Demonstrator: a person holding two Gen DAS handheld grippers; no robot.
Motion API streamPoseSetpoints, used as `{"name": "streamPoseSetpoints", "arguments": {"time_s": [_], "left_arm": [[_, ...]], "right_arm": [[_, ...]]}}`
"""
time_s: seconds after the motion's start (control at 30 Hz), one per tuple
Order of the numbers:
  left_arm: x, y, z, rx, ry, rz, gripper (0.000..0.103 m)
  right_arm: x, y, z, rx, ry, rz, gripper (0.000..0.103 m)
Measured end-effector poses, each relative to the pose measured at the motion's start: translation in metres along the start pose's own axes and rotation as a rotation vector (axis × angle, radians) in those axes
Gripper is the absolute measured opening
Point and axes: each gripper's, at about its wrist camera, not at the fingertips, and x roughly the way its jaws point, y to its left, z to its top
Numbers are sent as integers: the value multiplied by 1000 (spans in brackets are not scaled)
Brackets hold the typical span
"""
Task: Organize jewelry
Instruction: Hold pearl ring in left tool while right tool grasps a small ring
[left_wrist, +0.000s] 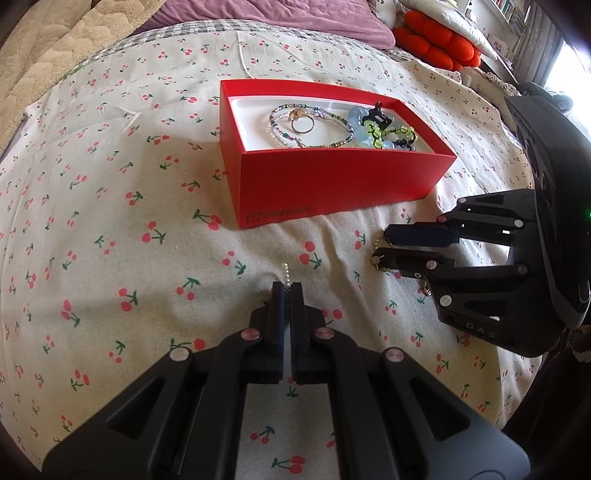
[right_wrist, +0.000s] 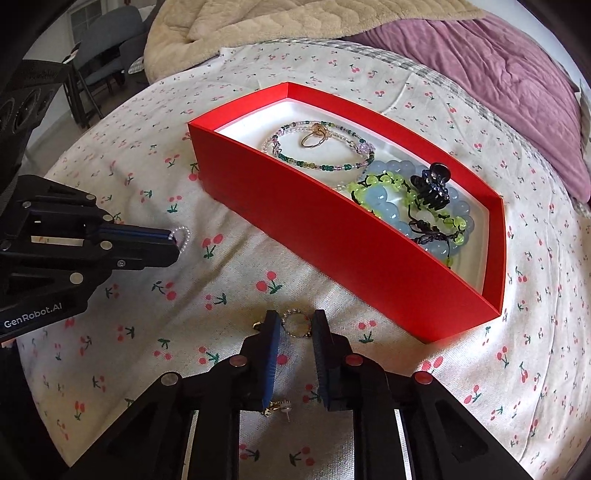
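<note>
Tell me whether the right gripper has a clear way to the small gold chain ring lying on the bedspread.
Probably yes. The right gripper is open, and the gold chain ring already lies between its jaws on the bedspread. Nothing sits in between; the red box is off to the side.

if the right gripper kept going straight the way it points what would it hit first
Most likely the small gold bead-chain ring lying on the cherry-print bedspread, right between the open right gripper fingertips. Beyond it stands the red cardboard box, though depth is uncertain.
</note>
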Motion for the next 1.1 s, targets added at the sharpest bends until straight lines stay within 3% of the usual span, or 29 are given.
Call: {"name": "streamPoseSetpoints", "arguments": {"time_s": [0.27, 0.77, 1.1], "left_arm": [[-1, -1, 1, 7, 0, -1, 3], [-6, 1, 0, -3, -7, 2, 3], [-5, 1, 0, -8, -2, 3, 3]], "right_arm": [[-6, 0, 2, 12, -2, -5, 9], [-26, -13, -6, 56, -37, -5, 9], [-11, -10, -8, 31, 23, -9, 15]]}}
